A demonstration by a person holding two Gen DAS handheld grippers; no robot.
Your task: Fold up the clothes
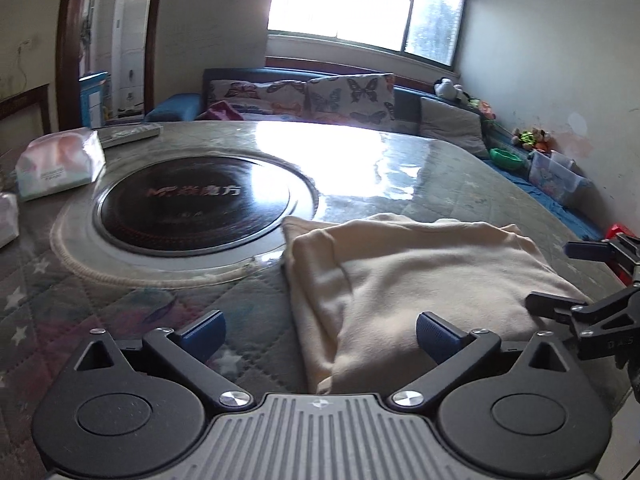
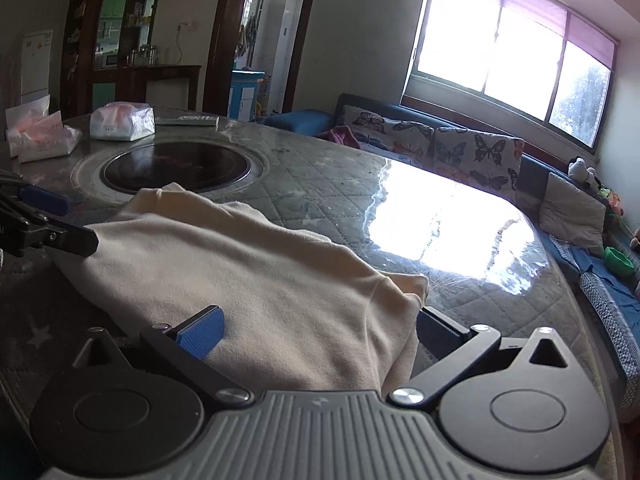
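1. The folded cream garment [image 1: 420, 280] lies on the quilted tabletop [image 1: 120, 312], at four o'clock from the round hotplate [image 1: 192, 204].
2. The left tool [image 1: 320, 336] gapes wide, pads clear of the cloth.
3. The right tool [image 2: 320, 332] is spread, straddling the garment's near edge.

My right gripper [image 2: 320, 330] spread wide — cream garment [image 2: 248, 276] folded on quilted table [image 2: 320, 168], lying between my pads, unpinched.

A home living room: butterfly-cushioned sofa [image 1: 304, 96], window [image 2: 508, 52], quilted table [image 2: 320, 176].
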